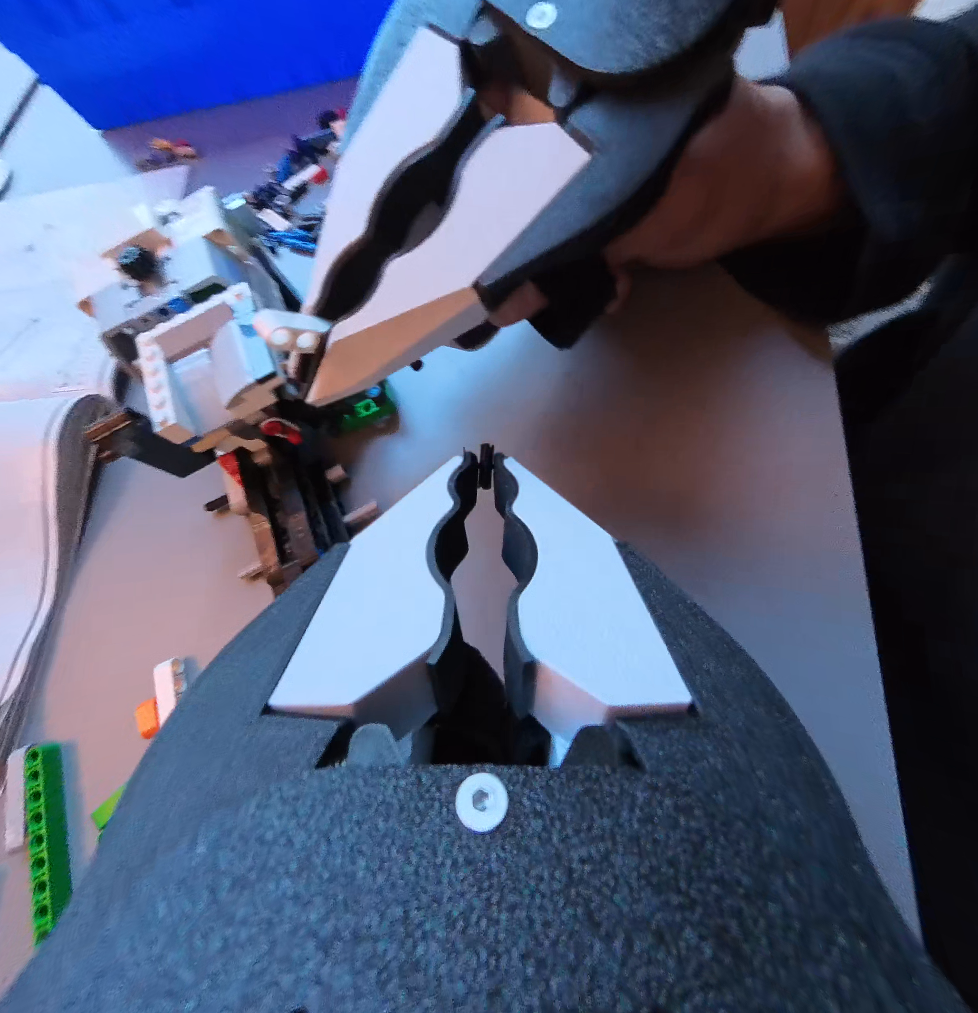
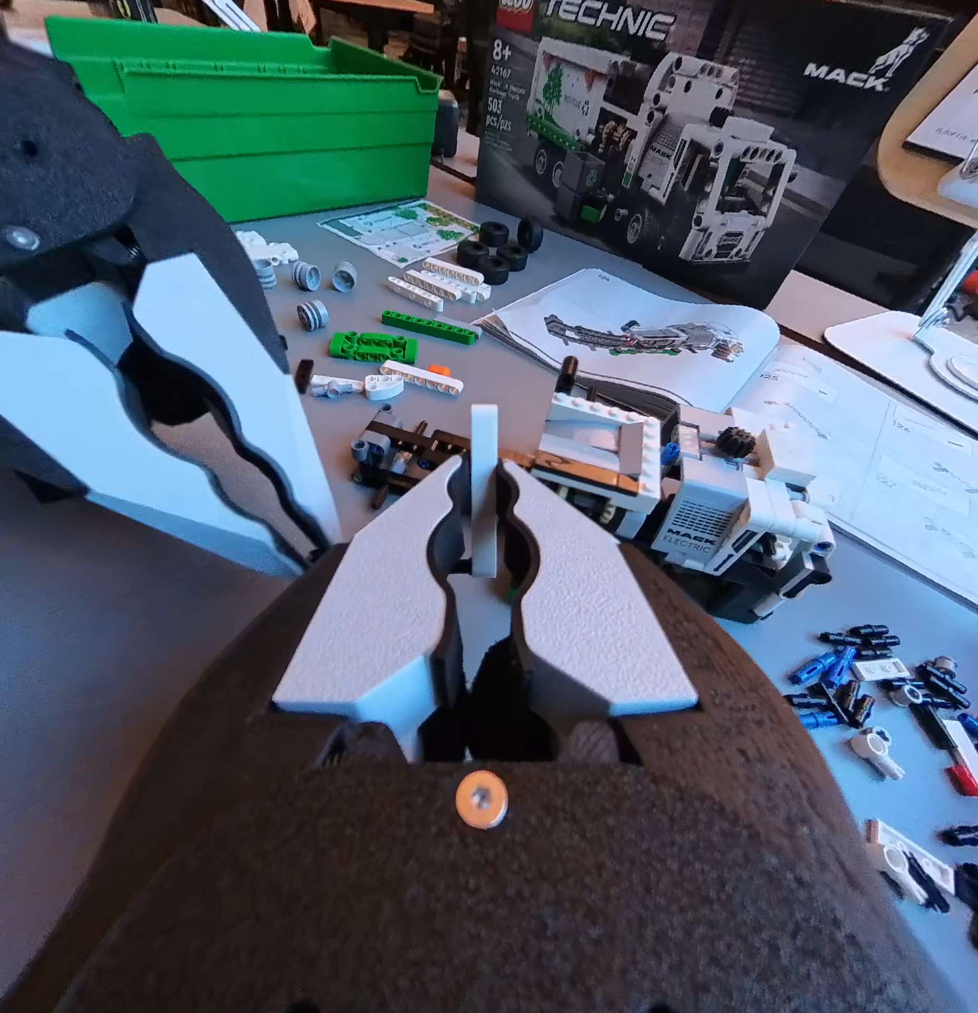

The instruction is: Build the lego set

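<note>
**Q:** While both tools are loaded, how is the step done well?

**A:** The right hand-held gripper (image 2: 482, 466), closed on a white beam (image 2: 484, 488), holds steady above the bench (image 2: 119, 575); the left hand-held gripper (image 1: 484, 457), pinching a small black pin (image 1: 484, 466), likely feeds it squarely into a hole.

**Q:** How does the work lie?

**A:** The beam's long axis stands near vertical. The part-built truck (image 2: 689, 493) rests just beyond, lengthwise across the right wrist view, cab rightward.
</note>
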The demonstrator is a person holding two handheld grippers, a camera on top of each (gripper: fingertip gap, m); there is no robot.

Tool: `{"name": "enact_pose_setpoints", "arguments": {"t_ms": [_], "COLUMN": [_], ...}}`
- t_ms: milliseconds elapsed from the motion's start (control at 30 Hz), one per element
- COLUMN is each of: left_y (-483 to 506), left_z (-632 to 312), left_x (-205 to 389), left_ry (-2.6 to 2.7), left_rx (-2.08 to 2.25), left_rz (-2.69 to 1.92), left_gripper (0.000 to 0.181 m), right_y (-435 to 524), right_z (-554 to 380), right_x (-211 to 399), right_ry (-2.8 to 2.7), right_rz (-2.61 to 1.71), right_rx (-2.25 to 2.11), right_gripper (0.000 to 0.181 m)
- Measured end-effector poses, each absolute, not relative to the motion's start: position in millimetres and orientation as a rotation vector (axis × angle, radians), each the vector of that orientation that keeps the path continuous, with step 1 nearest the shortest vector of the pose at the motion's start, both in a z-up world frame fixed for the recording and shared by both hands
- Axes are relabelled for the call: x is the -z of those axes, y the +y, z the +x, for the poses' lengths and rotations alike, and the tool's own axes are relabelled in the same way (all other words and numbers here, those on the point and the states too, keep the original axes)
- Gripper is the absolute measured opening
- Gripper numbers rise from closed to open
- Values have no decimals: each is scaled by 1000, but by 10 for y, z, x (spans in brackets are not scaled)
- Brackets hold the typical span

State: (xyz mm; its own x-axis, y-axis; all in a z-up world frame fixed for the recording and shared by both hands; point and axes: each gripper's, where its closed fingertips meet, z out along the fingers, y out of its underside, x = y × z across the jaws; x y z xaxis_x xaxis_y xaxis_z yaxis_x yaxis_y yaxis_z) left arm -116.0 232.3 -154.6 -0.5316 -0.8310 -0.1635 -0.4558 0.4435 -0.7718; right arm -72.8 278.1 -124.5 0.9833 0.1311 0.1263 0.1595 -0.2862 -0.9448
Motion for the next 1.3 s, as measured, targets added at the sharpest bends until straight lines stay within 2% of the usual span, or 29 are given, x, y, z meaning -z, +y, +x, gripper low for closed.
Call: {"name": "enact_pose_setpoints", "arguments": {"t_ms": [400,700,933,1300], "left_y": [2577,2573,2504,2446], "left_z": [-973,-1370,-1564,-1535], "left_x": [1072,1064,977,953], "left_ry": [1653,1480,1438,1473], "left_rx": [1560,1340,1346,1318], "left_rz": [-1323,-1355,-1274,-1166], "left_gripper": [4,4,4,3], "right_y": [2772,2796,2731,2694], "right_z": [-604,-961,-1337,-1339], "right_x": [1119,1091,1139,1088], "right_ry": [-213,-516,-724,-619], "right_rz": [-1774,-1667,-1604,-1648], "right_rx": [113,300,412,238], "right_gripper": [7,6,7,6]}}
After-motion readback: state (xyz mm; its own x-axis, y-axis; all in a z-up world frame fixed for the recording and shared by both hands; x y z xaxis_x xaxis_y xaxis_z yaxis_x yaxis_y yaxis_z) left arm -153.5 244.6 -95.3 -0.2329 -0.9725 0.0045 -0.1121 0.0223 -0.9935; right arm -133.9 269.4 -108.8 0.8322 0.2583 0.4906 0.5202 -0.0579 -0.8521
